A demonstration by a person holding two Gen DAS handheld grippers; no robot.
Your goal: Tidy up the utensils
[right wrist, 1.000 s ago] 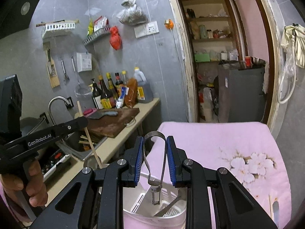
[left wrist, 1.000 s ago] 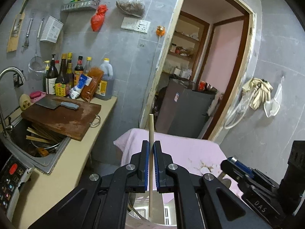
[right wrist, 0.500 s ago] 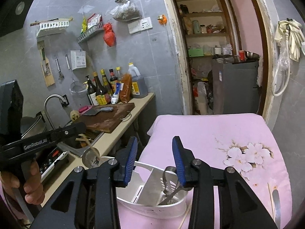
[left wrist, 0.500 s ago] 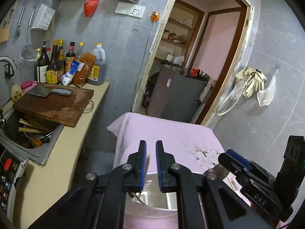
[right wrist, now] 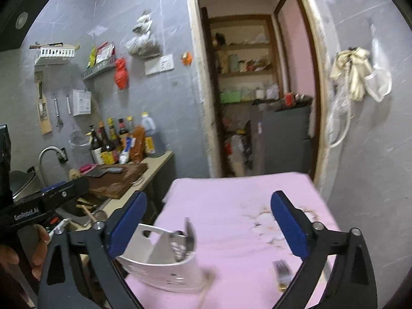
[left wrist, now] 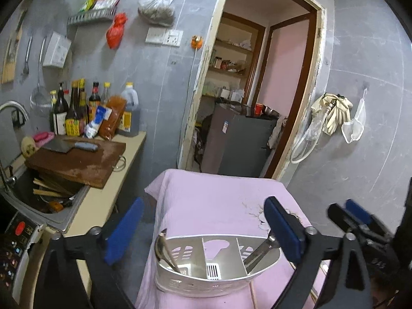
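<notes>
Both my jaws gape wide, holding nothing, above the white caddy (left wrist: pixel 206 280) on the pink table (left wrist: pixel 206 200).

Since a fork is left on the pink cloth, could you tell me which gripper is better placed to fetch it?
Probably the right gripper: it is open and empty, and the fork lies just below its right finger. The left gripper, also open, faces the holder, with no fork in view.

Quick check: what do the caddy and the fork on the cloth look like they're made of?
Caddy: likely moulded plastic, white and slightly glossy, with slotted drain holes and thin dividers.
Fork: probably steel, grey with a bright sheen, though it's blurred.
Cloth: pink woven fabric, matte, draping over the edge.
</notes>
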